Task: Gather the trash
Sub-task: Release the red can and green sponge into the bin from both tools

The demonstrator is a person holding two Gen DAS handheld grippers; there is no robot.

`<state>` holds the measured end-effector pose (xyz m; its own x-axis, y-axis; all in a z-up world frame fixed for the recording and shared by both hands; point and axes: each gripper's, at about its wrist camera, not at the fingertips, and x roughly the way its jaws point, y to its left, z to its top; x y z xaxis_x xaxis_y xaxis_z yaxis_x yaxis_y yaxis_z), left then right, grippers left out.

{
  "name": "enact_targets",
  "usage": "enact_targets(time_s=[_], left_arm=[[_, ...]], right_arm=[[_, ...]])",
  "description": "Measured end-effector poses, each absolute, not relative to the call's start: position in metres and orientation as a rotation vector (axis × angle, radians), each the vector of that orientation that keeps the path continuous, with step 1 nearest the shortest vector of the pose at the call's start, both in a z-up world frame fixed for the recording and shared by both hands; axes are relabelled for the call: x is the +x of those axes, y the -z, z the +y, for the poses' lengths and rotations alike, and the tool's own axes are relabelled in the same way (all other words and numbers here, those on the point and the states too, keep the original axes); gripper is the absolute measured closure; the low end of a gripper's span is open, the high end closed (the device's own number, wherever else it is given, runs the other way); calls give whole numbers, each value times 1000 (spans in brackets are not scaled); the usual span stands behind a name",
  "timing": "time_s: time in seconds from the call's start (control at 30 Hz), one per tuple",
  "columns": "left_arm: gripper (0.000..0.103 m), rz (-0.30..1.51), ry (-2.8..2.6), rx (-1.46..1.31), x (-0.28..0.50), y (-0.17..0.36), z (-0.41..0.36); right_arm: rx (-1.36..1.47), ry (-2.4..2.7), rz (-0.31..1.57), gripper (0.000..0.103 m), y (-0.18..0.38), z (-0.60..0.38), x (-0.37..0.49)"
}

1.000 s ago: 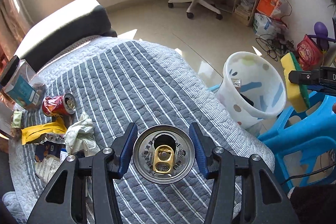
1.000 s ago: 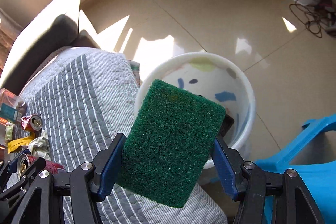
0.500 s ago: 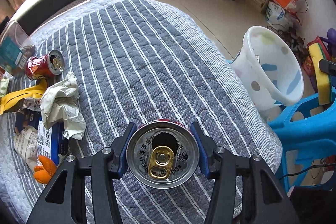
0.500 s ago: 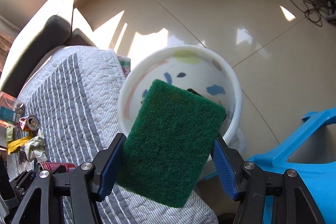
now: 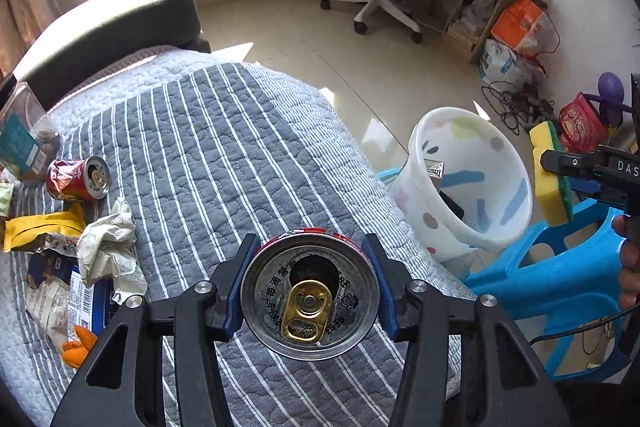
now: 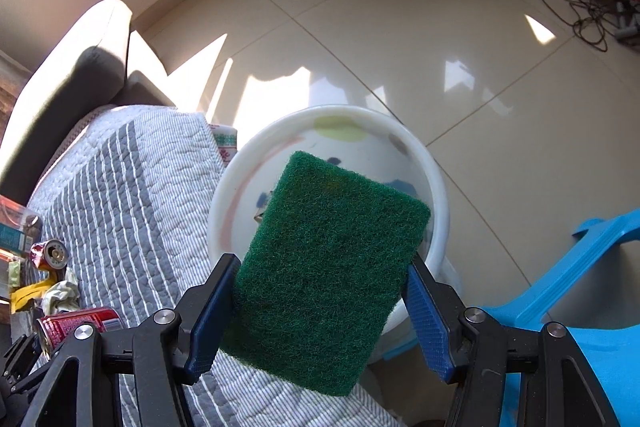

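Right wrist view — sponge [image 6: 328, 271] hides most of bin [image 6: 434, 183]

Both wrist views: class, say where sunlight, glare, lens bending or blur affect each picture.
Left wrist view: fisheye lens bows the striped quilt and leaves dark corners; sun lights the grey cushion; the can is sharp. Right wrist view: bright sun patches and glare spots on the tiled floor; the sponge is crisp and hides part of the bin.
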<state>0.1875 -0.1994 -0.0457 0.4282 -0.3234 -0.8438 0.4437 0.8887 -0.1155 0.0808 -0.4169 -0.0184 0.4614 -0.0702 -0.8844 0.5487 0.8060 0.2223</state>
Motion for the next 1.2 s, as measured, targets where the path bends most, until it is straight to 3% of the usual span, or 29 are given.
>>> enact_targets(time_s=[0.17,0.67,0.7,0.8,1.2], left_arm=[[48,952,571,100,183,26,-234],[48,916,732,82,195,39,-332],[45,910,743,85,197,43,-336],[11,929,683,115,200,45,-338],[4,910,555,205,194,29,-268]], right_arm=[[517,432,1017,22,17,-428,78],[420,528,1036,21,9,-450,38],[421,531,1038,21,9,-451,37],[429,536,1037,21,8,-453,34],[393,489,1017,21,-6,-418,47]])
